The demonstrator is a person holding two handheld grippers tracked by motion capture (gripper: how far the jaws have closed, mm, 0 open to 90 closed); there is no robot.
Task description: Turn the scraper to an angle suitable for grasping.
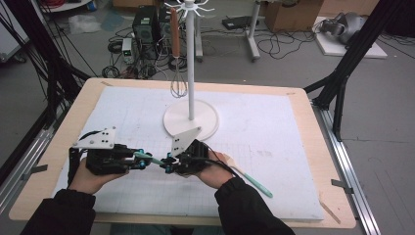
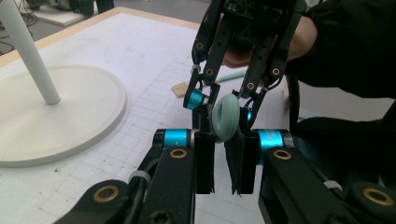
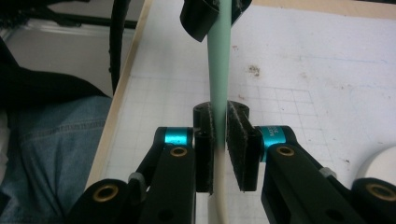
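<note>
A long mint-green utensil [image 1: 257, 185] lies slanted over the white mat near the front, its handle running up and left through both grippers. My right gripper [image 1: 166, 164] is shut on the handle's middle; in the right gripper view the pads [image 3: 236, 144] press the handle [image 3: 219, 70] from both sides. My left gripper [image 1: 145, 157] faces it from the left. In the left gripper view its jaws are shut on the handle's rounded end [image 2: 226, 119], and the right gripper [image 2: 219, 100] stands just beyond. The left gripper's tips [image 3: 217, 14] show farther along the handle.
A white stand [image 1: 191, 73] with a round base [image 1: 210, 125] rises behind the grippers, and a whisk [image 1: 177, 58] with a wooden handle hangs from its top hooks. A pale wooden piece [image 1: 234, 161] lies by the right hand. The table's near edge is close behind both hands.
</note>
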